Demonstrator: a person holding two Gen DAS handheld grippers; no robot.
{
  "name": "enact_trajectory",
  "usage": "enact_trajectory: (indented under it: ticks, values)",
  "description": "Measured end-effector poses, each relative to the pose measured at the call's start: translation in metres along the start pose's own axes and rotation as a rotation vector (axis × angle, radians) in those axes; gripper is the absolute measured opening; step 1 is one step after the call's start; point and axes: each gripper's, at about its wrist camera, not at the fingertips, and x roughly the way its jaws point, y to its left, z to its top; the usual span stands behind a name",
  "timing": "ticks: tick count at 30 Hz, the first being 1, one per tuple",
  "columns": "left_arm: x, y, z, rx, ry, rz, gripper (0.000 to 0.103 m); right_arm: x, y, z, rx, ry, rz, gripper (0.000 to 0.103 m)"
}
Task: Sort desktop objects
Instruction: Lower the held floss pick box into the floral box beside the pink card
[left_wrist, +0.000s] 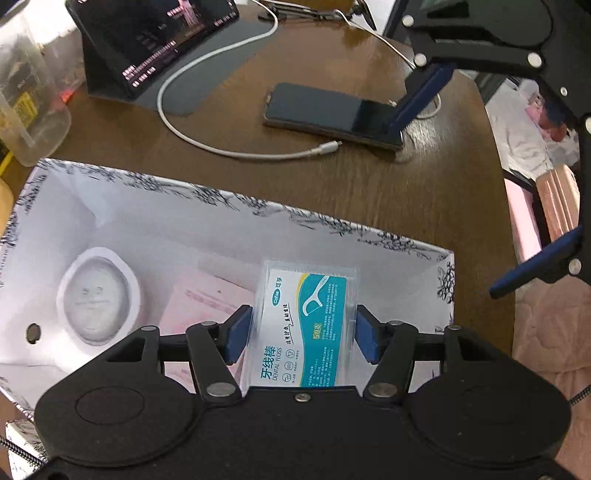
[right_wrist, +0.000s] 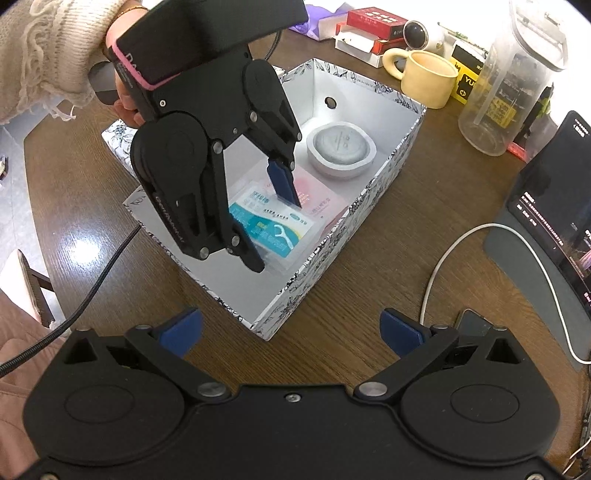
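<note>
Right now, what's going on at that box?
The left gripper is shut on a dental floss pack and holds it inside the floral box, above a pink packet. A round white container already sits in the box. The right gripper is open with nothing between its fingers, above the table beside the box.

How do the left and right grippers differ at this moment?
The left gripper is shut on the floss pack; the right gripper is open and holds nothing. The left reaches down into the patterned box; the right hangs above the table outside it. Both have blue pads on black frames.
</note>
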Motion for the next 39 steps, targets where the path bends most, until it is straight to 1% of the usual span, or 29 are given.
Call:
enact_trajectory:
  ticks: [5,12,16,22,31,39]
  values:
    - [0.013,0.005,-0.001,-0.005,0.049,-0.041,0.058,0.003,-0.001,-0.002,0.003,0.003,0.01,0.103]
    - [0.022,0.006,-0.001,0.003,0.094,-0.07,0.058,0.007,-0.003,-0.006,0.011,0.007,0.01,0.103]
    - [0.03,0.009,0.001,-0.002,0.123,-0.07,0.058,0.006,-0.005,-0.006,0.014,0.0,0.006,0.103]
    - [0.037,0.004,0.0,0.021,0.166,-0.062,0.058,0.006,-0.005,-0.007,0.01,-0.004,0.008,0.103]
    - [0.043,0.004,-0.001,0.016,0.195,-0.027,0.058,0.006,-0.001,-0.007,0.001,-0.01,-0.003,0.103]
    - [0.046,0.003,0.001,-0.003,0.207,-0.023,0.059,0.006,0.005,0.002,-0.024,-0.02,-0.001,0.103]
